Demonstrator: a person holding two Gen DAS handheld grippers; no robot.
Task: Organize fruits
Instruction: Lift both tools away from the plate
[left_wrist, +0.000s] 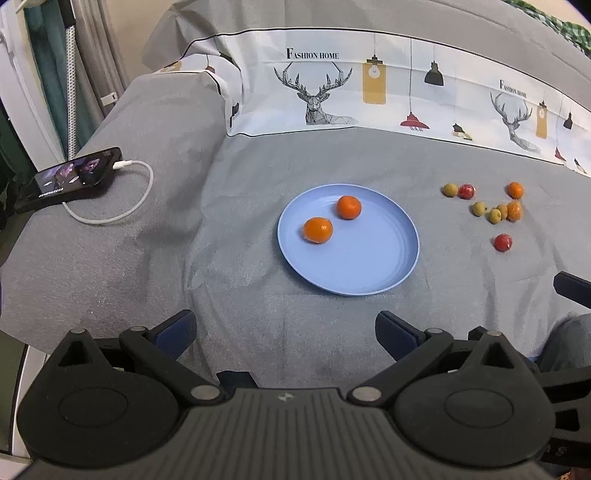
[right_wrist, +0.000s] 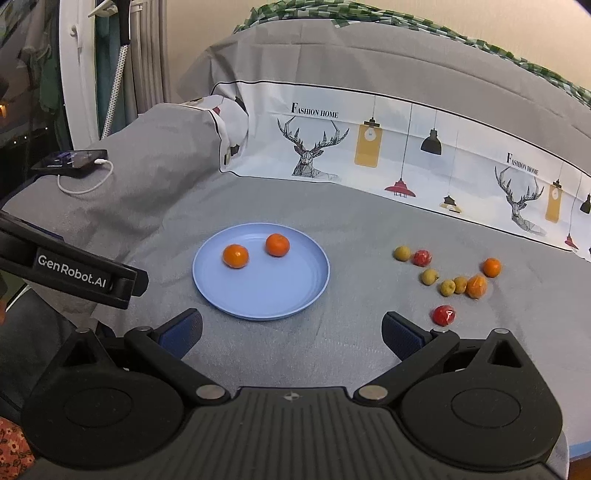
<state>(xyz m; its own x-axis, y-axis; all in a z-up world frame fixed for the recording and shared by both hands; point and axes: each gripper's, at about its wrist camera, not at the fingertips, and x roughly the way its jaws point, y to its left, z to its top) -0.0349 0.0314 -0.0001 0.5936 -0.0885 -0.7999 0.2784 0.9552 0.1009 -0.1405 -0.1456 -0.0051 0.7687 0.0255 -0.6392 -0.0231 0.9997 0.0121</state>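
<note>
Our left claw (left_wrist: 284, 332) and right claw (right_wrist: 291, 334) hang spread, empty, over a grey cloth (right_wrist: 351, 350) (deer-print band behind). 2 oranges (right_wrist: 235, 256) sit on the plate (right_wrist: 280, 302); loose fruit (right_wrist: 447, 287) lies right, phone (left_wrist: 74, 175) left.

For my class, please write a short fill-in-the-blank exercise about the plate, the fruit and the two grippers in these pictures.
1. The blue plate holds ____ oranges.
2. The two red fruits lie on the grey cloth, to the ____ of the plate.
3. The left gripper and right gripper both hold ____.
4. A white cable is plugged into the ____ on the far left.

Missing words: two; right; nothing; phone
</note>
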